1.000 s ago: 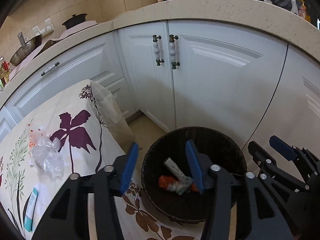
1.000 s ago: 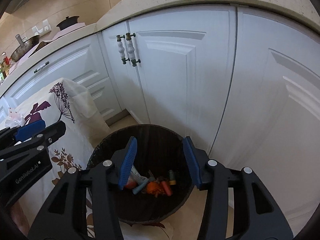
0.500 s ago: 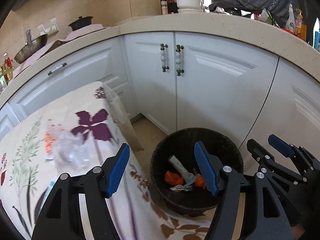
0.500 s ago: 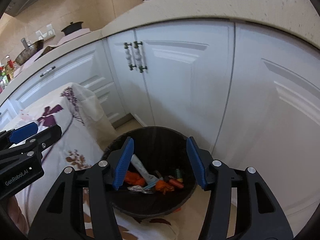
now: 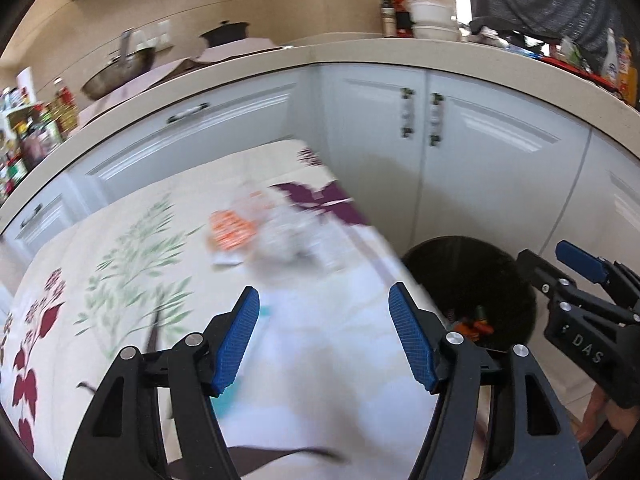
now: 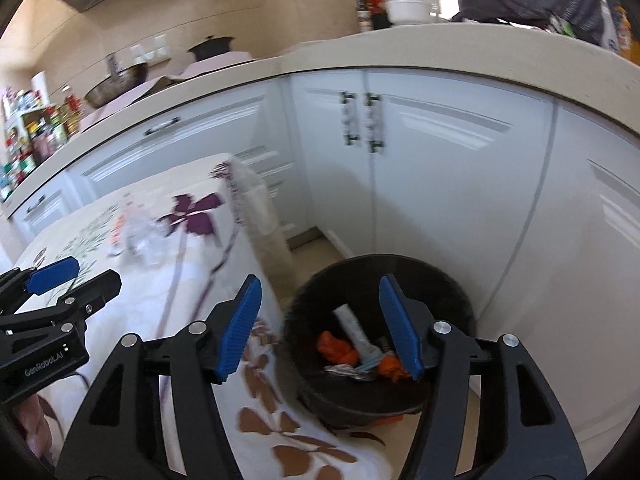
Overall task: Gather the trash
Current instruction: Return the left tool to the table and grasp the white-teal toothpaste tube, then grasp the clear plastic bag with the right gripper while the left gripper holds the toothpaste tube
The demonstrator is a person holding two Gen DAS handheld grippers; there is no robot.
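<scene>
A black trash bin (image 6: 376,340) stands on the floor beside the table, holding orange scraps, a white tube and other litter. On the flowered tablecloth (image 5: 120,280) lie a crumpled clear plastic wrapper (image 5: 288,236) and an orange-and-white packet (image 5: 232,232), both blurred. A teal item (image 5: 224,400) shows under the left finger. My left gripper (image 5: 324,340) hovers open over the table, nothing between its blue pads. My right gripper (image 6: 320,328) hangs above the bin's left rim with its jaws opening and nothing between them. The bin (image 5: 472,300) appears at right in the left wrist view.
White cabinet doors (image 6: 440,180) with paired handles curve behind the bin under a beige countertop (image 5: 440,56). Bottles, a bowl and a pan stand on the counter. The tablecloth's corner hangs down close to the bin.
Both grippers have pulled back and up from the bin and swung left toward the table. Their jaws stand wider than before. The plastic wrapper now lies ahead of the left gripper.
</scene>
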